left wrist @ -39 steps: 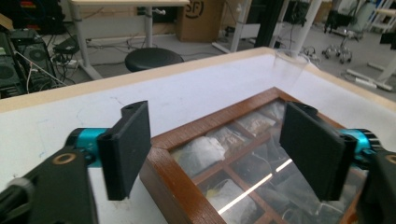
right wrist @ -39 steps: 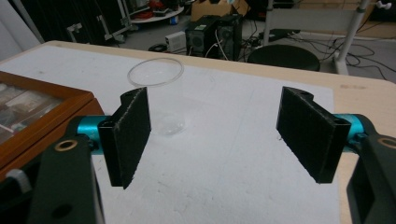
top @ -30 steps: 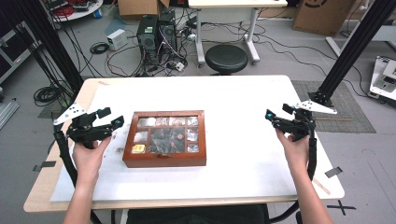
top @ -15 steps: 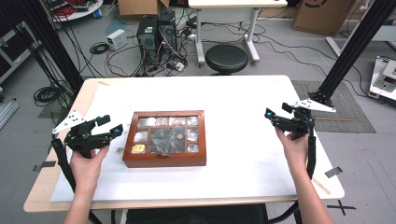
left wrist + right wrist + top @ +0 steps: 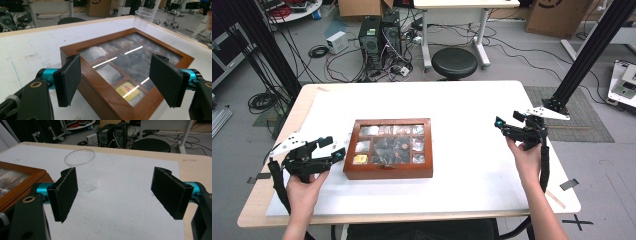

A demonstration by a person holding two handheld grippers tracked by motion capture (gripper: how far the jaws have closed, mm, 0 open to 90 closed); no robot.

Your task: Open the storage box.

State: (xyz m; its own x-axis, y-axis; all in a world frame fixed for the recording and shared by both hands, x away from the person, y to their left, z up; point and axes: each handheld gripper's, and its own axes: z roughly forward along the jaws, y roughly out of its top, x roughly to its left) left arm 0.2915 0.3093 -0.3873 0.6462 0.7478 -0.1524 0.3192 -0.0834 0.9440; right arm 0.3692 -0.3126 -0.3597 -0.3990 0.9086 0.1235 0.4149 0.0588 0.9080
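Note:
A brown wooden box [image 5: 387, 170] with a glass lid lies shut in the middle of the table. Under the glass are compartments of packets, one of them yellow [image 5: 127, 90]. My left gripper [image 5: 334, 149] is open just left of the box, its jaws pointing at the box's near left corner [image 5: 97, 97], apart from it. A clear plastic cup [image 5: 81, 170] stands upright on the white sheet to the right of the box [image 5: 15, 182]. The same cup [image 5: 142, 18] shows beyond the box in the left gripper view. My right gripper [image 5: 507, 121] is open and empty, facing the cup from some way off.
The white sheet [image 5: 462, 175] covers most of the wooden tabletop [image 5: 542, 100]. Beyond the far edge are a round black stool [image 5: 455, 62], computer towers [image 5: 379, 35] and floor cables. A black frame post [image 5: 587, 55] rises at the table's right.
My left gripper has drawn back toward the near edge of the table and a little lower, still open. The right gripper has barely moved.

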